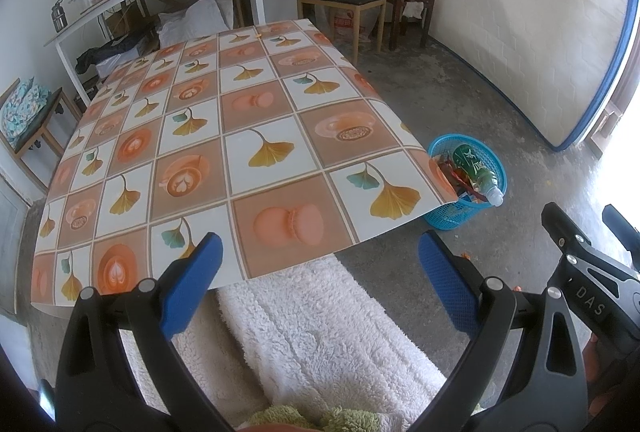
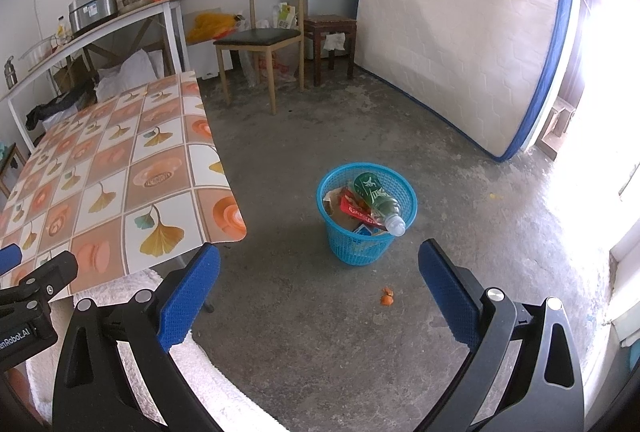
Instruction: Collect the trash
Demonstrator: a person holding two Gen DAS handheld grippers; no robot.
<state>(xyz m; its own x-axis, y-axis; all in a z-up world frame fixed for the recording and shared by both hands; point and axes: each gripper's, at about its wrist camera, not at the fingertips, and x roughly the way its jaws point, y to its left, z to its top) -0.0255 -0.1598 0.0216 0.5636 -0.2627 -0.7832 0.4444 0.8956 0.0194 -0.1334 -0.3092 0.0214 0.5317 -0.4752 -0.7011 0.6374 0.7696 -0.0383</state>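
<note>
Between the blue pads of both tongs nothing is held: the left tongs [image 1: 318, 260] stand wide over the near edge of the desk [image 1: 256, 104], and the right tongs [image 2: 318, 272] stand equally wide above the bare concrete floor [image 2: 320, 332]. Ahead of the right tongs sits the blue basket [image 2: 352, 252], already carrying a green bottle [image 2: 378, 200] and red wrappers [image 2: 354, 210], just off the desk's corner. Collecting looks nearly done, since the patterned desk top shows no litter. One small orange scrap [image 2: 386, 297] lies on the floor, near the basket on its near side; it may be peel, though it is too small to tell. Judging by that, the next move calls for lowering the right tongs to the floor and pinching a flat, tiny piece cleanly. Nothing blocks that path. A white fleecy cloth [image 1: 320, 332] hangs below the desk edge, and a chair [image 2: 260, 36] and mattress [image 2: 460, 32] stand well apart behind.
</note>
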